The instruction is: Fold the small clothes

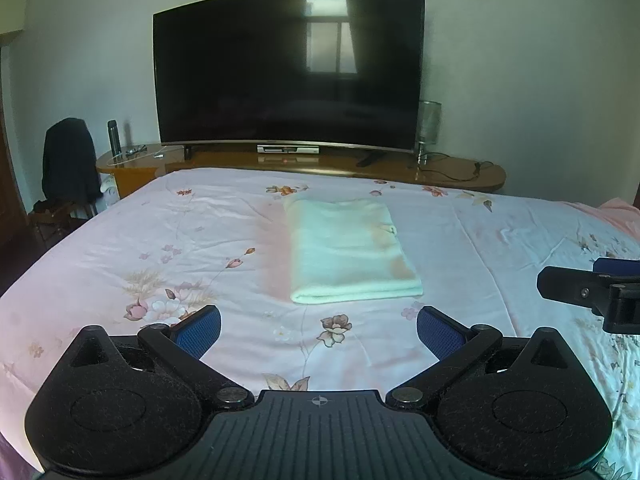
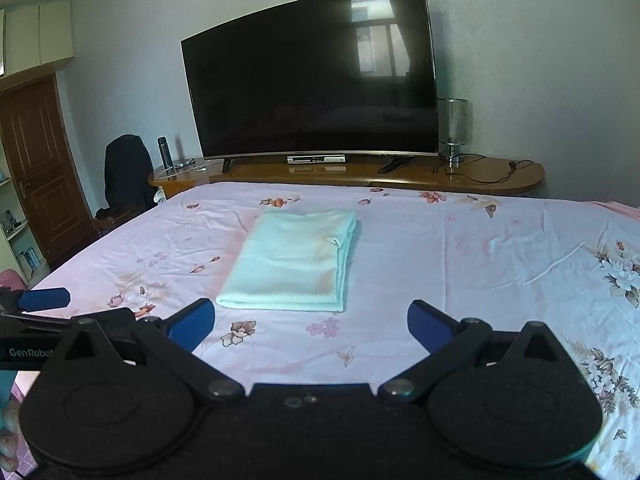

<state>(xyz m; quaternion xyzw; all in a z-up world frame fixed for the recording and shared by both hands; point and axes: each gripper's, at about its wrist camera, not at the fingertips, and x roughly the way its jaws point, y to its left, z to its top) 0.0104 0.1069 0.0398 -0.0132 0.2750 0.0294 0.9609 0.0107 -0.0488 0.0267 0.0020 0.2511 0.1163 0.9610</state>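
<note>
My left gripper (image 1: 318,330) and right gripper (image 2: 311,326) are both spread wide and hold nothing, and the folded green cloth (image 1: 349,247) lies on the bed (image 1: 120,248) just ahead of both, long side pointing away toward the TV (image 1: 288,68).

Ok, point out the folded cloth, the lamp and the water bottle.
folded cloth (image 1: 348,248), left wrist view, middle of its top layer.
lamp (image 2: 452,120), right wrist view, its shade.
water bottle (image 1: 113,136), left wrist view, its dark body.

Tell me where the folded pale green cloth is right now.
The pale green cloth lies flat on the floral bed sheet, mid-bed in both wrist views, ahead of the open left gripper and right gripper, before the TV.
</note>
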